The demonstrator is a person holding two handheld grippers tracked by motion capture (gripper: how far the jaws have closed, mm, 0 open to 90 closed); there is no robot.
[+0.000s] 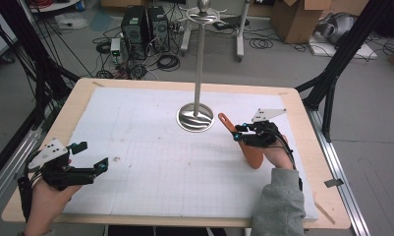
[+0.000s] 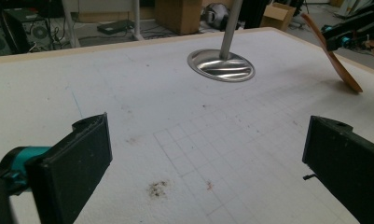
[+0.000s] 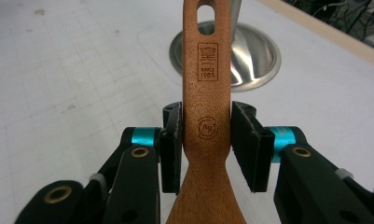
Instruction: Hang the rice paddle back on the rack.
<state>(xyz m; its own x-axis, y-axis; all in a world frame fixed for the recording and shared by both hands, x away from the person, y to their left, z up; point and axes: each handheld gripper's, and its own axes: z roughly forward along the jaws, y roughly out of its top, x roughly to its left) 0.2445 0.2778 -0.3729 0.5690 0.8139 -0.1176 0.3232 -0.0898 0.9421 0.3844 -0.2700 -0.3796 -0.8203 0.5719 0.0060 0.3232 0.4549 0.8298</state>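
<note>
Gripping wooden spatula [image 3: 207,107], right tool [image 3: 207,140], near metal stand [image 1: 196,118]

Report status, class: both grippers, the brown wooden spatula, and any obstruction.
Left gripper open, empty. Right gripper shut on brown wooden spatula, blade tip near the white mat. Silver metal stand just beyond.

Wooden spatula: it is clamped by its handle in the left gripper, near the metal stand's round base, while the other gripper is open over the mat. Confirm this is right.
Not quite. The wooden spatula is clamped in the right gripper, not the left; the right gripper view shows the pads pressed on its handle. The rest holds: the metal stand's round base is nearby, and the left gripper is open over the mat.
</note>
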